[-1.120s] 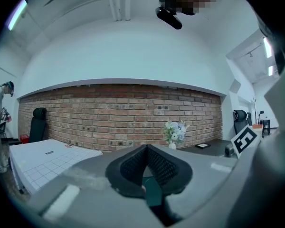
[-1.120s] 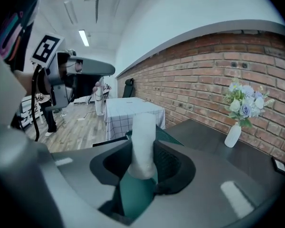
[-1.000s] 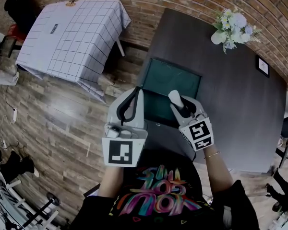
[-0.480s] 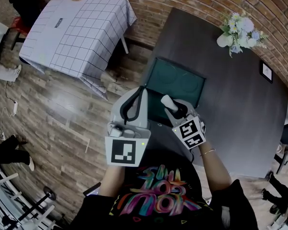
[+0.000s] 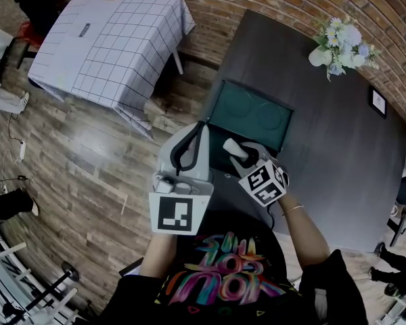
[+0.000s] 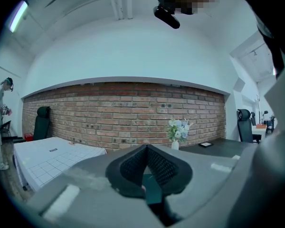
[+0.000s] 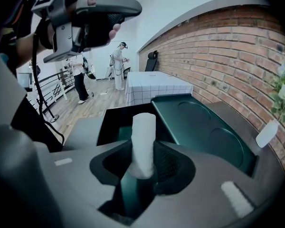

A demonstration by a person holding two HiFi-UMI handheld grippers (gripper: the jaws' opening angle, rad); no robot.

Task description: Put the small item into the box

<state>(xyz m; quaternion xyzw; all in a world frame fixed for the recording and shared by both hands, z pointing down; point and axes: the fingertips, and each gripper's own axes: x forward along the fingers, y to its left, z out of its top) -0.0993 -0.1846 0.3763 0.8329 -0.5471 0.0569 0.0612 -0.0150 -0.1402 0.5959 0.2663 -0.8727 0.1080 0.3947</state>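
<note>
Roll [image 7: 143,141], white and small, stands clamped between the jaws of the right gripper [image 7: 145,163], which we have lowered and tipped forward in the last second, so the open box [image 7: 204,127] now lies just ahead of and below those jaws instead of well beyond them. The left gripper [image 6: 146,152] has not shifted, its jaws closed narrow on what looks like a thin green edge of the box on the table [image 5: 338,147]. We judge only a further dip and a release remain.

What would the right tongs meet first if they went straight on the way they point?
Most likely the inside of the open box: the right tongs, holding a white roll, aim into it with nothing between. Depth is unclear.
</note>
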